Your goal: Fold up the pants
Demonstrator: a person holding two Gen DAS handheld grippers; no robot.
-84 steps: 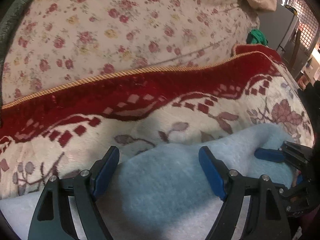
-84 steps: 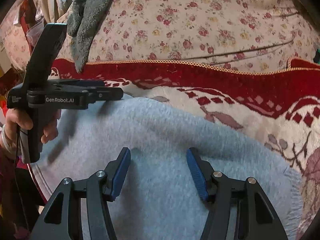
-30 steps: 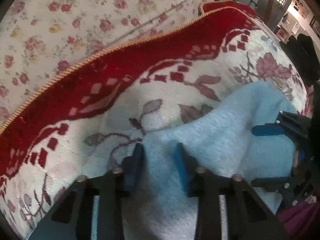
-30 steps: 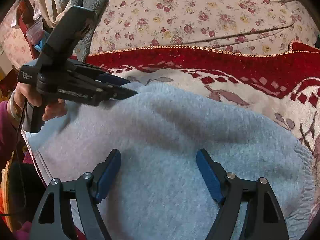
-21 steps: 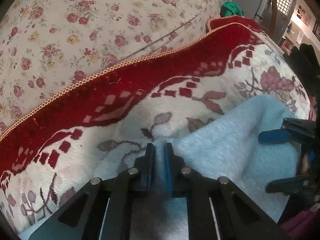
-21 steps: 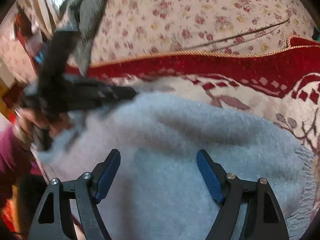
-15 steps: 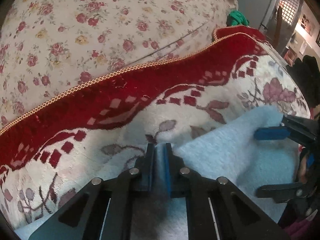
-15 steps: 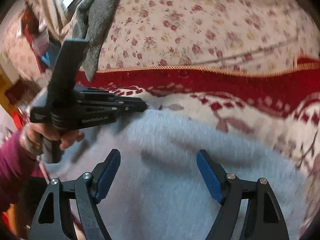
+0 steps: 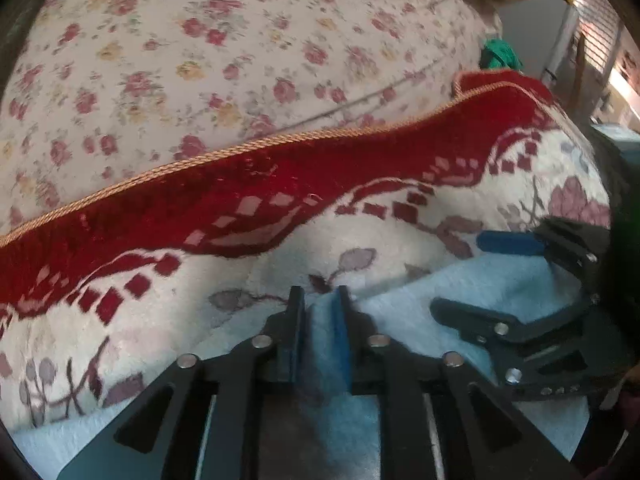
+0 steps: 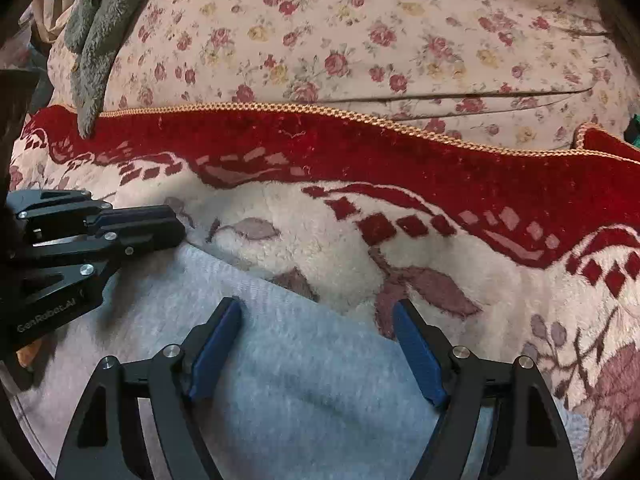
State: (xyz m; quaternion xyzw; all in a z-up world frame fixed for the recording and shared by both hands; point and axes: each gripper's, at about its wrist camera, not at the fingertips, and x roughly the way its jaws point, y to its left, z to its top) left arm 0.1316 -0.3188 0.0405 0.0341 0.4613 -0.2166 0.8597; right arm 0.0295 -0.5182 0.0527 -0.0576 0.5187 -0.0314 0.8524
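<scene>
Across the bed, a floral sheet is seen at the back, with a red and cream patterned blanket spread in front of it, and the pale blue pants are laid on that blanket at its near side. Their far edge runs crosswise, from the left gripper toward the right gripper, just ahead of both. A pinch of that edge is seen between the left jaws, which are opening. The right gripper is held wide apart over the fabric, gripping nothing. No containers are seen
</scene>
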